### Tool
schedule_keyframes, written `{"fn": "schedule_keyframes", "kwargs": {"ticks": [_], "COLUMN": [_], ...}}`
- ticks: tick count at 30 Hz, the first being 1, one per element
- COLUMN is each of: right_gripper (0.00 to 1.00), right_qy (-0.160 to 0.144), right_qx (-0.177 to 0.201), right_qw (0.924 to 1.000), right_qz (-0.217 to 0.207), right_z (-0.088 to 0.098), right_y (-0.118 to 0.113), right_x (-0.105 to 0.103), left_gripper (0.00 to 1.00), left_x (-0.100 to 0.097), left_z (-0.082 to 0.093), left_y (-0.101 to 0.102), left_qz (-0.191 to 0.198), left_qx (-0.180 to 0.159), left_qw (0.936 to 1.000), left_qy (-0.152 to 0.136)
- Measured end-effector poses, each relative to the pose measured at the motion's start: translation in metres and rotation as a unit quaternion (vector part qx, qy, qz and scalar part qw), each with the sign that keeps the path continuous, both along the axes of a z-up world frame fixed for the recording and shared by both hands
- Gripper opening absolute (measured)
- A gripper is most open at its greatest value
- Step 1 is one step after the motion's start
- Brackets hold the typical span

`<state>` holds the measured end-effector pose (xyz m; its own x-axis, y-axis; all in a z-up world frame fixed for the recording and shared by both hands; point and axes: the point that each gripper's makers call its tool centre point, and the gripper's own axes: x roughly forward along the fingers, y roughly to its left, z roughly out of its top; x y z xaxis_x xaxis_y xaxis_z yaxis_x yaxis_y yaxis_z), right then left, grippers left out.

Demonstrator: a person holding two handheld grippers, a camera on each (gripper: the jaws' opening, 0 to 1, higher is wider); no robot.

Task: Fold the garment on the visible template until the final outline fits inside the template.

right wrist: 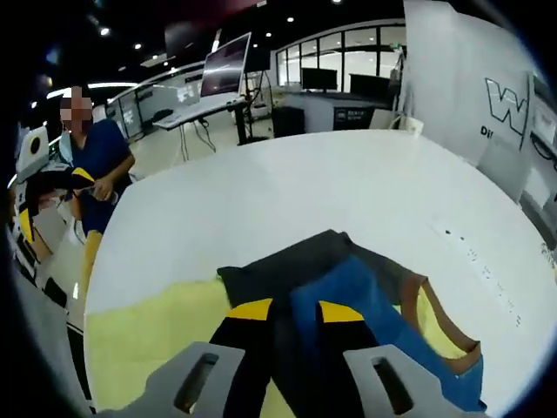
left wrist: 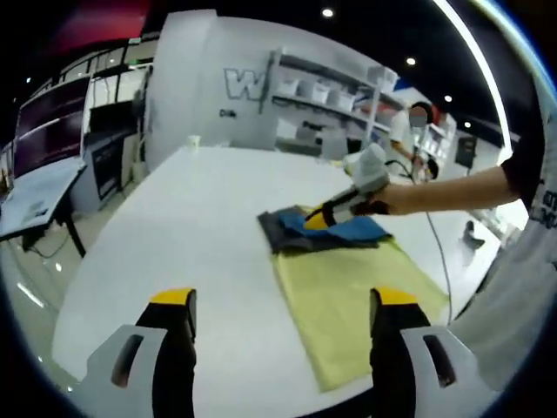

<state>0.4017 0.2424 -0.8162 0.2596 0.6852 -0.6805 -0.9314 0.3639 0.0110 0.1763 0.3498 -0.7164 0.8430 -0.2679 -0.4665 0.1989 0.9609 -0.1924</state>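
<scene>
Right gripper [right wrist: 283, 311] clamped on garment [left wrist: 326, 231] (12 o'clock end of yellow template [left wrist: 352, 300], mid-bench [left wrist: 174, 235]); left gripper [left wrist: 283, 300] fingers apart, idle. We should carry the fold toward 6 o'clock, edges inside.

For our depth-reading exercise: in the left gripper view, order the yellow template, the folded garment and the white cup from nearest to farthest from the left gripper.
1. Yellow template: nearest, just ahead of the left gripper, toward its right jaw.
2. Garment: on the template's far end, under the right gripper.
3. White cup: at the table's far edge, left.
</scene>
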Motion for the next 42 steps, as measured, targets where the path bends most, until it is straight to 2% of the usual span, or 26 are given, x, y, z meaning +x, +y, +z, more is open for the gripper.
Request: {"fn": "schedule_keyframes", "kwargs": {"ticks": [5, 6, 10, 12, 13, 16, 21, 23, 27, 28, 32, 34, 38, 39, 42], "right_gripper": [0.07, 0.07, 0.00, 0.00, 0.00, 0.00, 0.00, 0.02, 0.10, 0.12, 0.19, 0.21, 0.25, 0.27, 0.34], "right_qy": [0.019, 0.023, 0.031, 0.035, 0.029, 0.013, 0.046, 0.050, 0.048, 0.046, 0.038, 0.032, 0.018, -0.001, -0.011], "right_qx": [0.000, -0.007, -0.010, 0.014, 0.019, 0.009, 0.015, 0.035, 0.044, 0.046, 0.049, 0.051, 0.054, 0.064, 0.075], "right_qw": [0.9997, 0.9995, 0.9988, 0.9978, 0.9981, 0.9994, 0.9973, 0.9961, 0.9949, 0.9943, 0.9939, 0.9900, 0.9852, 0.9811, 0.9752], "right_qz": [-0.015, -0.021, -0.037, -0.055, -0.050, -0.032, -0.054, -0.064, -0.077, -0.084, -0.091, -0.128, -0.162, -0.183, -0.208], "right_z": [-0.014, -0.023, -0.030, -0.021, -0.019, -0.018, -0.022, -0.011, -0.004, -0.001, 0.002, 0.005, 0.016, 0.027, 0.040], "right_y": [0.008, 0.007, 0.006, 0.007, 0.008, 0.009, 0.009, 0.004, -0.009, -0.018, -0.029, -0.072, -0.100, -0.119, -0.150], "right_x": [0.006, 0.010, 0.009, 0.010, 0.011, 0.009, 0.011, 0.007, 0.000, -0.001, -0.001, 0.001, 0.002, 0.006, 0.002], "left_gripper": [0.77, 0.77, 0.76, 0.76, 0.76, 0.76, 0.76, 0.76, 0.76, 0.76, 0.75, 0.75, 0.74, 0.74, 0.74], "left_x": [-0.007, -0.008, -0.014, -0.016, -0.017, -0.017, -0.015, -0.012, -0.006, -0.003, 0.002, 0.022, 0.031, 0.036, 0.043], "left_z": [0.010, 0.010, 0.008, 0.007, 0.006, 0.005, -0.004, -0.006, -0.010, -0.012, -0.013, -0.013, -0.015, -0.016, -0.022], "left_y": [-0.002, -0.002, 0.001, 0.002, 0.003, 0.002, 0.001, -0.003, -0.006, -0.006, -0.009, -0.023, -0.032, -0.043, -0.052], "left_qz": [0.006, 0.006, 0.011, 0.014, 0.016, 0.017, 0.002, -0.008, -0.025, -0.029, -0.031, -0.051, -0.070, -0.084, -0.101], "left_qx": [0.002, 0.002, 0.001, 0.000, 0.000, -0.003, 0.004, 0.008, 0.007, 0.005, -0.001, -0.004, -0.004, -0.003, -0.001], "left_qw": [0.9999, 0.9999, 0.9999, 0.9999, 0.9999, 0.9999, 0.9999, 0.9998, 0.9995, 0.9994, 0.9993, 0.9986, 0.9974, 0.9964, 0.9946], "left_qy": [-0.009, -0.009, -0.004, -0.001, 0.000, 0.004, 0.015, 0.019, 0.020, 0.020, 0.022, 0.017, 0.016, 0.015, 0.022]}}
